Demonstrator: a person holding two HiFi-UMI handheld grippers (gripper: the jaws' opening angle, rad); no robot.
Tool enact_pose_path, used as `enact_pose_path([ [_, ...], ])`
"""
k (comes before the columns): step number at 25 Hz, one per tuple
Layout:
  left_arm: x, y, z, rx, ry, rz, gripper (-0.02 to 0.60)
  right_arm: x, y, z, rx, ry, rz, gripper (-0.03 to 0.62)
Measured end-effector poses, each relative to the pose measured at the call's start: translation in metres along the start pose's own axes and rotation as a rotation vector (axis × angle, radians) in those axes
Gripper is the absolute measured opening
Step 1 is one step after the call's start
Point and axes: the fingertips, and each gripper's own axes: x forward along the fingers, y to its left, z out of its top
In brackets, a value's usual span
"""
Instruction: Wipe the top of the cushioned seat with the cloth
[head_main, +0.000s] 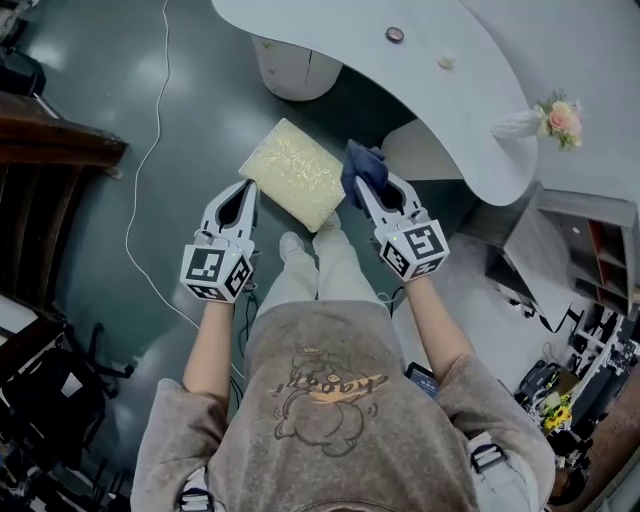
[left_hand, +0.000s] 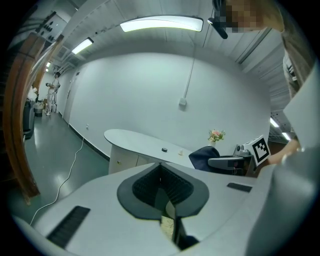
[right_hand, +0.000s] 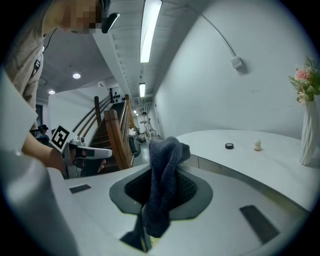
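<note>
"Where's the seat they're meant to wipe?"

"Down on the dark grey floor (head_main: 200, 110), just beside the base of the curved white tabletop (head_main: 430, 70). It's a square, pale yellow cushioned seat (head_main: 293, 172) with a faint pattern, and one corner points at the person's shoe."

"And the cloth?"

"The dark blue cloth (head_main: 362, 168) is bunched up at the seat's right-hand corner. The right hand-held gripper (head_main: 360, 188) has its jaws clamped on it, so folds stick up above the tips and a tail hangs down below them. I can't tell whether the cloth is actually touching the cushion."

"What about the other one?"

"The left hand-held gripper (head_main: 246, 190) has nothing in it. Its jaws are drawn together, with only a thin slit between them. The tips sit at the seat's left edge, near the corner closest to the person. The two grippers are level with each other, with the seat between their tips."

"Anything on the tabletop?"

"A small dark round thing (head_main: 395, 35) and a vase of pink flowers (head_main: 545, 120), both well away from the seat."
</note>
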Motion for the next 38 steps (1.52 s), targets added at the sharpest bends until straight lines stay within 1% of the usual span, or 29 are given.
enact_pose_path([
  [9,0.025,0.039,-0.003,-0.018,-0.032,0.072,0.017,0.049,-0.015,-0.010,-0.027,0.040,0.075,0.089],
  [13,0.038,0.054,-0.015,-0.037,-0.040,0.106,0.017,0.075,-0.019,-0.020,-0.038,0.059,0.130,0.089],
  [21,0.062,0.090,-0.058,-0.062,-0.034,0.172,0.017,0.135,-0.015,-0.064,-0.050,0.122,0.259,0.089],
  [26,0.067,0.116,-0.089,-0.083,-0.026,0.221,0.017,0.170,-0.006,-0.097,-0.047,0.158,0.335,0.089],
  [32,0.079,0.141,-0.125,-0.094,-0.024,0.256,0.017,0.210,0.002,-0.136,-0.054,0.199,0.405,0.089],
  [38,0.086,0.158,-0.160,-0.130,-0.037,0.300,0.017,0.239,0.012,-0.180,-0.072,0.262,0.484,0.089],
])
